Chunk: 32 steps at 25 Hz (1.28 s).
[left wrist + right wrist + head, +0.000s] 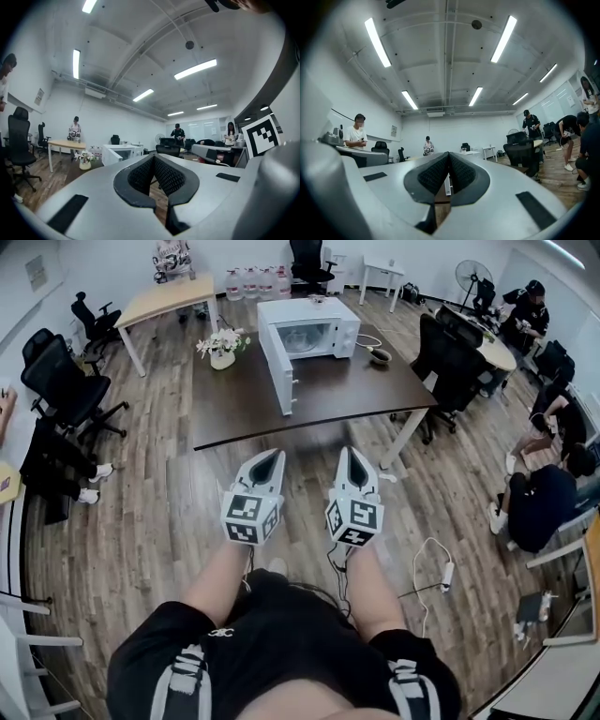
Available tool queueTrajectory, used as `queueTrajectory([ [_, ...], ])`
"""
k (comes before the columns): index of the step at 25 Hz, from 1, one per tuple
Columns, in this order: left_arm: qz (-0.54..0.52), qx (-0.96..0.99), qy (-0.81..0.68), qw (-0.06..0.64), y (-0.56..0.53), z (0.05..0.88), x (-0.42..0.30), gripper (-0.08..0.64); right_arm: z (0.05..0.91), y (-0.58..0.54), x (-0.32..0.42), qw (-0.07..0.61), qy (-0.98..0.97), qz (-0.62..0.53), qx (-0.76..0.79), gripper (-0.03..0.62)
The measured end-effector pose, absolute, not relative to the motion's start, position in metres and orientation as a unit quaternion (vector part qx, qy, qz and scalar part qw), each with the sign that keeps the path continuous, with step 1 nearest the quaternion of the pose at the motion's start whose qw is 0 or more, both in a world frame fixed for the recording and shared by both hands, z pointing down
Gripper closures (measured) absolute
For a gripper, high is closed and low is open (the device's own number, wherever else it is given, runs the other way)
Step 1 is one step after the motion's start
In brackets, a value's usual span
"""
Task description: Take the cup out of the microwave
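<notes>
Microwave (323, 317) sits door-open on the far table (366, 390); near, left gripper (271, 458) and right gripper (352, 457) are both closed, empty.

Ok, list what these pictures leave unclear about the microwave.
- Head view: Microwave cavity too small and pale to show a cup.
- Left gripper view: it stands too far off; the inside is unreadable.
- Right gripper view: the shut jaws stand in front of nearly all of it.
</notes>
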<state>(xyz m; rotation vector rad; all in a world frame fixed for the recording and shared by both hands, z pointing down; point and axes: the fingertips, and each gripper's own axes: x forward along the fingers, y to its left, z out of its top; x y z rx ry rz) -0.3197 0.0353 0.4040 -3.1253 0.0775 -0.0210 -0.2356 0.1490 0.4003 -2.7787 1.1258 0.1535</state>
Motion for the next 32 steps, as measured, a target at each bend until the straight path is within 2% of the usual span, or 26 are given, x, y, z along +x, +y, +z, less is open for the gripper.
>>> queueTrajectory([
  [9,0.0,-1.0,0.023,0.016,0.041,0.416,-0.28,0.566,0.417,0.155,-0.194,0.077,0.367,0.045,-0.926,0.592],
  [15,0.012,-1.0,0.024,0.011,0.029,0.428,-0.223,0.566,0.426,0.141,-0.14,0.067,0.371,0.058,-0.924,0.592],
  [22,0.017,-1.0,0.025,0.005,0.001,0.431,-0.124,0.566,0.428,0.103,-0.052,0.048,0.388,0.071,-0.918,0.592],
  [32,0.02,-0.999,0.031,-0.005,-0.065,0.403,0.054,0.566,0.399,0.023,0.12,0.049,0.41,0.068,-0.908,0.592],
])
